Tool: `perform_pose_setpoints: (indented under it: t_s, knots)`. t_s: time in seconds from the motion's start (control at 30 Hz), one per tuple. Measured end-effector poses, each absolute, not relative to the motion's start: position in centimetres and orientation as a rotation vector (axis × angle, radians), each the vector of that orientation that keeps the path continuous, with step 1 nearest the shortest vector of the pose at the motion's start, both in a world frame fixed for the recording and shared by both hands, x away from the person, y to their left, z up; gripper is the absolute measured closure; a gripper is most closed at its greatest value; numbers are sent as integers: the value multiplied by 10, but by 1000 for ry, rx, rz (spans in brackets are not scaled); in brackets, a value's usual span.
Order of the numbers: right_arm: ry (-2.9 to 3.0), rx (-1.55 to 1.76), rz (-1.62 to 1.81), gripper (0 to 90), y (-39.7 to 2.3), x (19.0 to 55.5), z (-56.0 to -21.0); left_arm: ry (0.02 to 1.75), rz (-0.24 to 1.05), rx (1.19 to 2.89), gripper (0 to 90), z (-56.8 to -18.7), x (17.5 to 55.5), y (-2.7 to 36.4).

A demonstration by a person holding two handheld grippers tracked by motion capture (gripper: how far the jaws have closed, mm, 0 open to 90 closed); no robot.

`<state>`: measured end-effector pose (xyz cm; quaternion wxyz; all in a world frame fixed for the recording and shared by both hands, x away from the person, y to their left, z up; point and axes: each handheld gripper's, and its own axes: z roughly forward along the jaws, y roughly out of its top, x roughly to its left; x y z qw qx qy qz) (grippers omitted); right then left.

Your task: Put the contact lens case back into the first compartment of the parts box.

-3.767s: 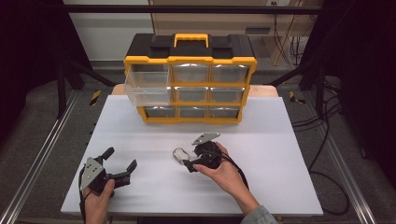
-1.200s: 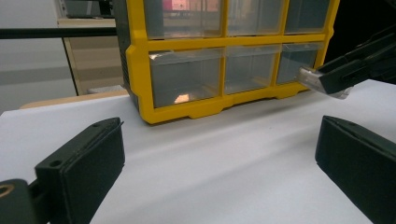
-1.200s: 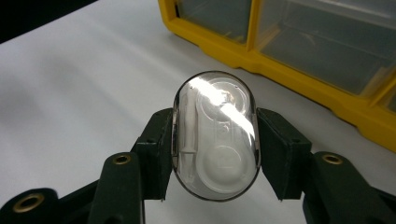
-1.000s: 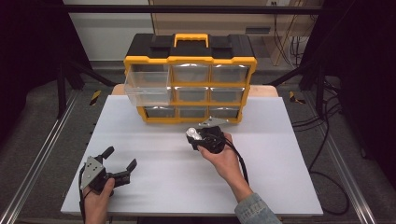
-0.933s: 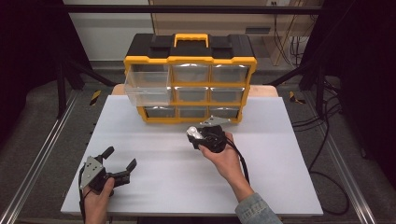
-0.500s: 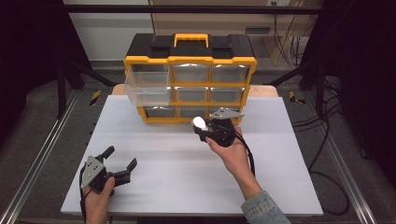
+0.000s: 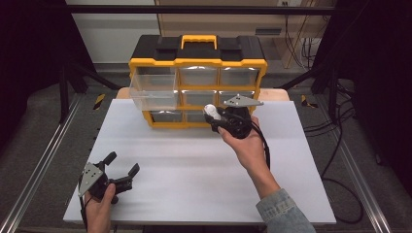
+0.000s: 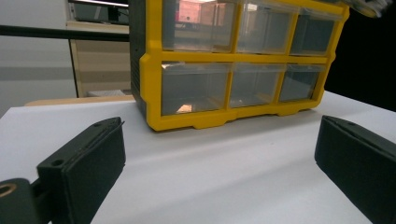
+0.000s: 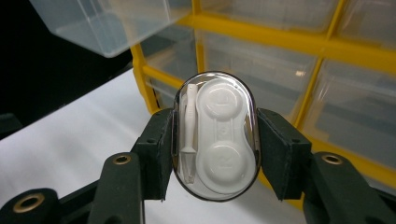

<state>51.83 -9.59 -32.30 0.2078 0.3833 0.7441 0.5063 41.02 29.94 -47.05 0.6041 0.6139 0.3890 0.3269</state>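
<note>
My right gripper (image 7: 214, 114) is shut on a clear oval contact lens case (image 9: 215, 135) that holds a white lens holder and small tweezers. It hangs in the air in front of the yellow and black drawer cabinet (image 7: 198, 77), near the middle row. The cabinet's top-left clear drawer (image 7: 153, 89) is pulled out; its corner (image 9: 107, 23) sits up and to the left of the case. My left gripper (image 7: 121, 170) rests on the white table (image 7: 194, 165) at the front left, jaws open and empty, facing the cabinet (image 8: 233, 65).
The cabinet stands at the table's far middle edge, with several shut clear drawers. Metal rails run along both sides of the table. Black cables (image 7: 340, 160) trail at the right.
My right gripper has risen from the table surface and moved toward the cabinet with the lens case in it. The left gripper has stayed still.
</note>
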Motion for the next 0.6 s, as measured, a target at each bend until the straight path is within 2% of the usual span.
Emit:
perform_pose_setpoints:
  t_s: [0.6]
  knots:
    - [2013, 965, 1454, 491, -82, 521, -266, 885, 755, 1429, 13, -468, 407, 297]
